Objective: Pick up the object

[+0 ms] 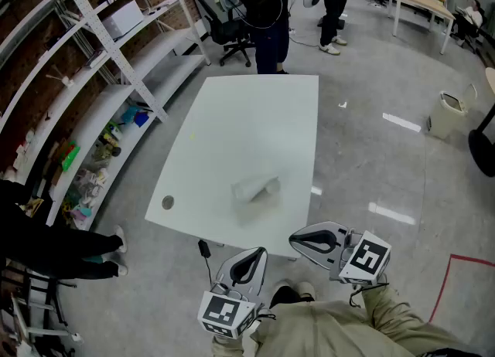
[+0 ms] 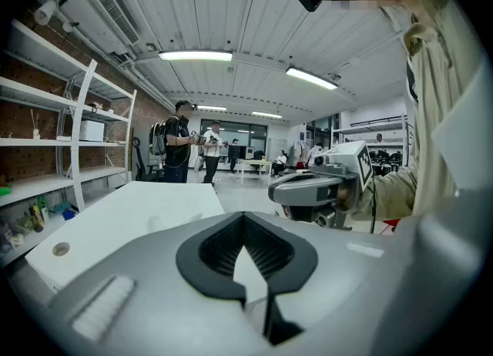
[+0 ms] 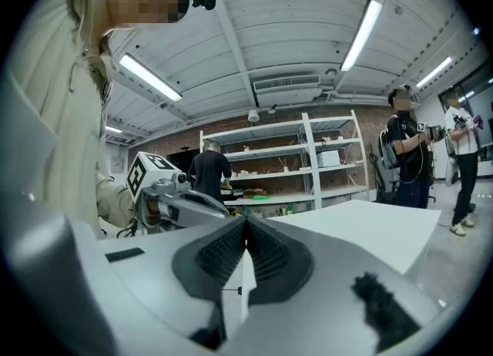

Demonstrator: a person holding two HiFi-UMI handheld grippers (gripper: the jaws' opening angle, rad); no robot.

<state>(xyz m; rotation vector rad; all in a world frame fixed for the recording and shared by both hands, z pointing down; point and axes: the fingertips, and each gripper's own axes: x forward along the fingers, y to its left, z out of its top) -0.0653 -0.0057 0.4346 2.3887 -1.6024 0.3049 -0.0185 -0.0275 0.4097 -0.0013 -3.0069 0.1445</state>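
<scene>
Lying on the white rectangular table, toward its near edge: a pale, whitish, blurred object, well apart from both grippers. Near the table's near-left corner, a small grey round hole. On the floor off to the table's right, a beige open-topped bin, its contents too small to tell. Along the left wall, white metal shelving, loaded on its lower boards with small colourful items and, higher up, with a white box.

Held low before the beige-sleeved body, just short of the table's near edge: the left gripper, grey and two-jawed, aimed toward the table and tipped slightly downward, jaws pressed together with nothing between them. Just to its right, by the table's near-right corner: the right gripper, grey as well, close to level, nose turned leftward, jaws likewise closed tip to tip and empty. Neither in contact with the object.
</scene>
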